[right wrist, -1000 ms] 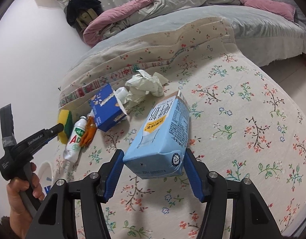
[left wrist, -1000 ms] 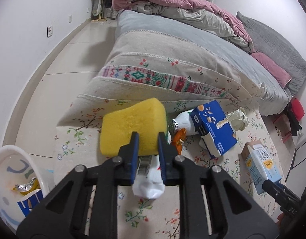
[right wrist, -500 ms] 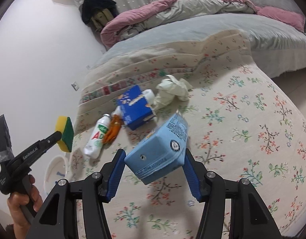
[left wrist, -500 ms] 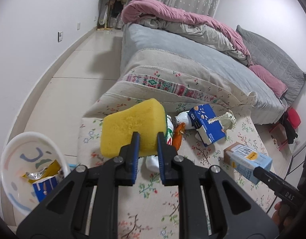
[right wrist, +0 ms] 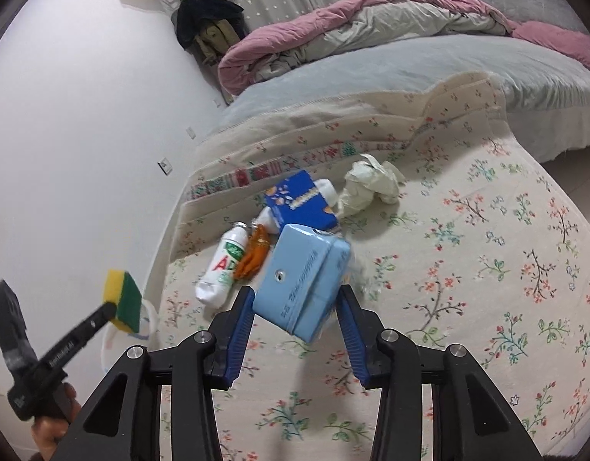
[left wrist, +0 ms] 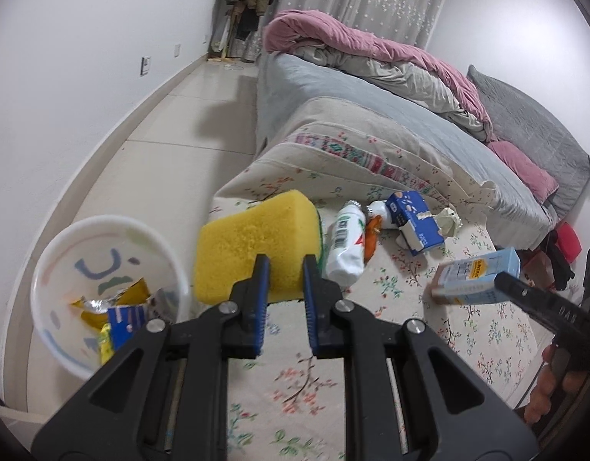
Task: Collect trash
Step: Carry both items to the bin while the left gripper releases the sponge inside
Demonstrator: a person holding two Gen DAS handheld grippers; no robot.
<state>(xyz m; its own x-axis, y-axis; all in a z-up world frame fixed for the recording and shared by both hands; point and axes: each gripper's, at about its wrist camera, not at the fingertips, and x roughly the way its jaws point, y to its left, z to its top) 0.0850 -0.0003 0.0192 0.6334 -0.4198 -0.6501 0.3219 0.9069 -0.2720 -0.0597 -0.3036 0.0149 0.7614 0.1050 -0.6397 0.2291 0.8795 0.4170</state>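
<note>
My left gripper (left wrist: 285, 265) is shut on a yellow sponge (left wrist: 252, 242) with a green back, held in the air just right of the white bin (left wrist: 83, 253). The right wrist view shows that sponge (right wrist: 124, 299) at the left, over the bin's rim (right wrist: 151, 319). My right gripper (right wrist: 295, 292) grips a light-blue carton (right wrist: 306, 272), lifted off the mat and tilted, and its jaws are closing on it. The left wrist view shows the carton (left wrist: 479, 276) hanging at the right.
On the floral mat (right wrist: 467, 269) lie a white bottle (right wrist: 222, 269), an orange wrapper (right wrist: 252, 255), a dark-blue carton (right wrist: 300, 201) and crumpled paper (right wrist: 367, 188). The bin holds foil and wrappers. A bed (left wrist: 352, 96) runs behind, a white wall at the left.
The left gripper has carried the sponge away from the litter, and the bin now shows whole beside it. The right gripper has lifted the carton, which has tipped between narrowing jaws.
</note>
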